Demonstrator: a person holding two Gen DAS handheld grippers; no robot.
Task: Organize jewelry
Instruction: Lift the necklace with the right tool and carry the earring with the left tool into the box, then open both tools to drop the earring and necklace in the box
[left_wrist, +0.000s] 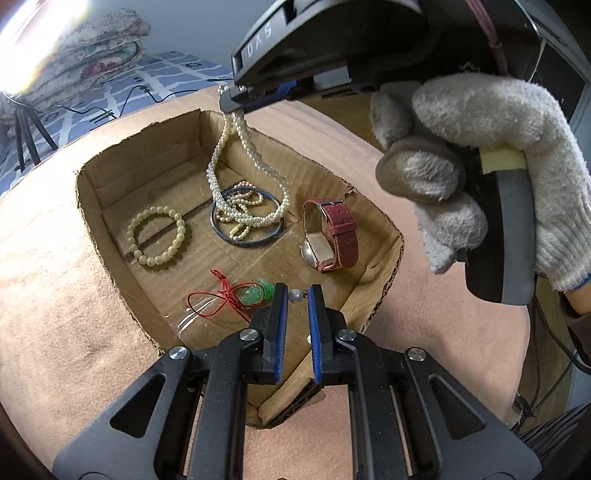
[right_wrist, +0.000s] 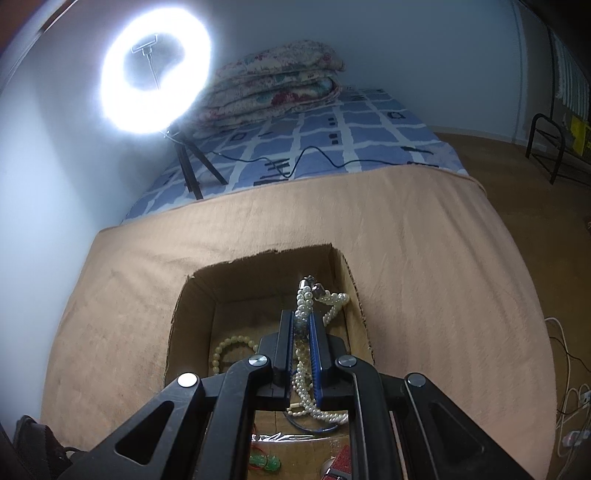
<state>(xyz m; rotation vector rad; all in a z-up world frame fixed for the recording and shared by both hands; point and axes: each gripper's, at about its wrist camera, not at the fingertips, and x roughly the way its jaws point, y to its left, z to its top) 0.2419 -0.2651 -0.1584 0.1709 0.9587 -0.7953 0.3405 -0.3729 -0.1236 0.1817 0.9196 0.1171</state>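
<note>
Left-wrist view: a shallow cardboard box (left_wrist: 373, 236) with torn-down walls rests on a tan cloth (left_wrist: 55, 280). The right gripper (left_wrist: 231, 101), held by a hand in a white knit glove (left_wrist: 491, 177), is clenched on a multi-strand pearl necklace (left_wrist: 229, 173). The strands hang from its fingertips into the box, their lower end heaped inside a blue bangle (left_wrist: 246, 216) lying flat on the box floor. To the left of the bangle lies a cream bead bracelet (left_wrist: 155, 236); to its right stands a wristwatch with a red strap (left_wrist: 330, 236), resting on its edge. Nearer the camera lie a green pendant on a red cord (left_wrist: 255, 293) and a small grey bead (left_wrist: 295, 296). The left gripper (left_wrist: 297, 295) hovers over the box's near end, jaws nearly closed with a narrow gap and gripping nothing; the grey bead lies on the floor beyond its tips.

Right-wrist view: the necklace passes between the blue pads (right_wrist: 314, 343) and its clasp (right_wrist: 308, 286) projects past the fingertips. Background: ring light (right_wrist: 155, 74), folded quilts (right_wrist: 273, 81), blue checked bedding (right_wrist: 332, 140).
</note>
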